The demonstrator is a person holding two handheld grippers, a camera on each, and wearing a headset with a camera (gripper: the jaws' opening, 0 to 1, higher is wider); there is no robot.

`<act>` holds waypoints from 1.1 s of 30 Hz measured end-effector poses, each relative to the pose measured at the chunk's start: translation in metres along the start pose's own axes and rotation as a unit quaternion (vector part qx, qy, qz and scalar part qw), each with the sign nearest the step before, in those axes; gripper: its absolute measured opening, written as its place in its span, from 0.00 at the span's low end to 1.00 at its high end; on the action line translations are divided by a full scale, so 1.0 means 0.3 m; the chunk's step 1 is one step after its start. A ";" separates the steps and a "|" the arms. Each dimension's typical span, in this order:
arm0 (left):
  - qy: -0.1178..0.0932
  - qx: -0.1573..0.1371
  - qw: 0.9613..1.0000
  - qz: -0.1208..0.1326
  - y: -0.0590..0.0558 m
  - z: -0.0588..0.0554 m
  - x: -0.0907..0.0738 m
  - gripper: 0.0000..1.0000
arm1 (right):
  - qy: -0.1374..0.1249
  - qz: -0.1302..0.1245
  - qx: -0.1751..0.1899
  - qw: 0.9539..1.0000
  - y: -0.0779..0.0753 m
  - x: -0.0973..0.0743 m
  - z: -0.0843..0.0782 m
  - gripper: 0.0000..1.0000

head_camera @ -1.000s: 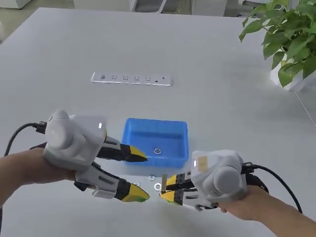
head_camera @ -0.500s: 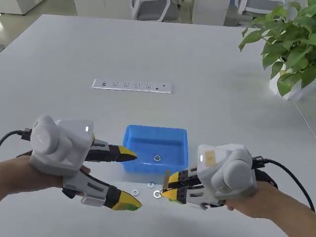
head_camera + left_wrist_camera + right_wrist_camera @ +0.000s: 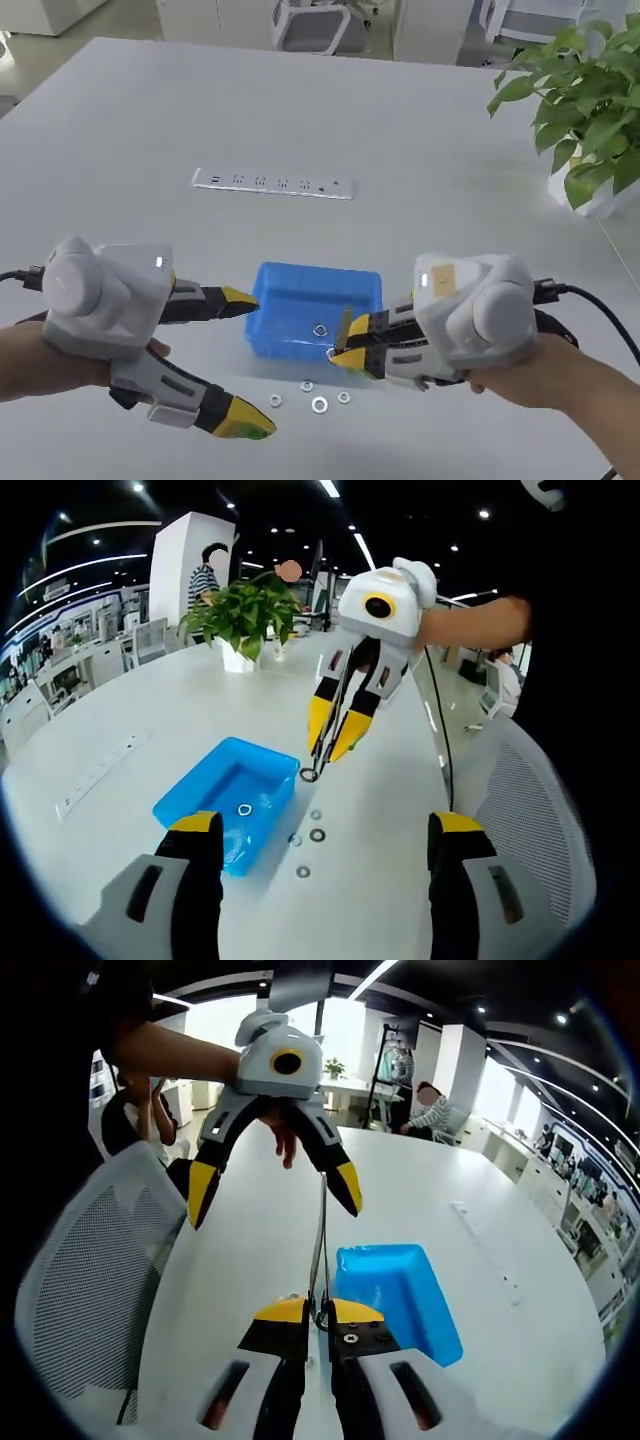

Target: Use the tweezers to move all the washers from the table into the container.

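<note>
Head view: the right gripper [image 3: 348, 352], clamped on the tweezers [image 3: 343, 326], hangs over the near wall of the container [image 3: 268, 290]; loose washers [image 3: 320, 404] lie toward the near edge of the table [image 3: 450, 200]. Left gripper view: the left gripper [image 3: 325, 825] gapes wide, apparently idle, while the pinched washer [image 3: 308, 774] hangs by the rim, seemingly ready to drop. Right gripper view: the tweezers point straight ahead.

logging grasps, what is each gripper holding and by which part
Right gripper is shut on the tweezers, gripping their back end; the tips pinch a washer. Left gripper is open, holding nothing.

1 white power strip [image 3: 272, 184] lies flat; 1 leafy potted plant [image 3: 585, 95] stands well apart.
</note>
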State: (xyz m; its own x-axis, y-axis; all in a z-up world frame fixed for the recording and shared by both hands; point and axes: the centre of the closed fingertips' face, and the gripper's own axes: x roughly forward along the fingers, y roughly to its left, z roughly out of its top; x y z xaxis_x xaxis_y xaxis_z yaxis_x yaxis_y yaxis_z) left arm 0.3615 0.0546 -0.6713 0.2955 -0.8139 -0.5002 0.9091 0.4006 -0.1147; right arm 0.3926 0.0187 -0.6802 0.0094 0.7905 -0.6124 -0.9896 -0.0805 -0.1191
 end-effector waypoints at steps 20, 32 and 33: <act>-0.007 -0.008 1.000 0.027 0.063 0.011 -0.023 0.99 | -0.012 -0.021 -0.012 1.000 -0.158 0.059 0.000 0.07; -0.020 -0.007 0.999 0.038 0.104 0.025 -0.023 0.99 | -0.005 -0.004 -0.011 1.000 -0.187 0.132 -0.045 0.07; -0.021 -0.007 0.999 0.039 0.109 0.025 -0.021 0.99 | -0.005 -0.002 -0.012 1.000 -0.188 0.140 -0.049 0.07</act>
State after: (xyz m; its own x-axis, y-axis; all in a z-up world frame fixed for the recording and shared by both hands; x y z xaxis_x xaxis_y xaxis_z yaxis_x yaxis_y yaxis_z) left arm 0.3914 0.0697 -0.6654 0.3766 -0.7970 -0.4722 0.8791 0.4682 -0.0891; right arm 0.4509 0.0474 -0.7106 0.0109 0.7969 -0.6040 -0.9859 -0.0924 -0.1397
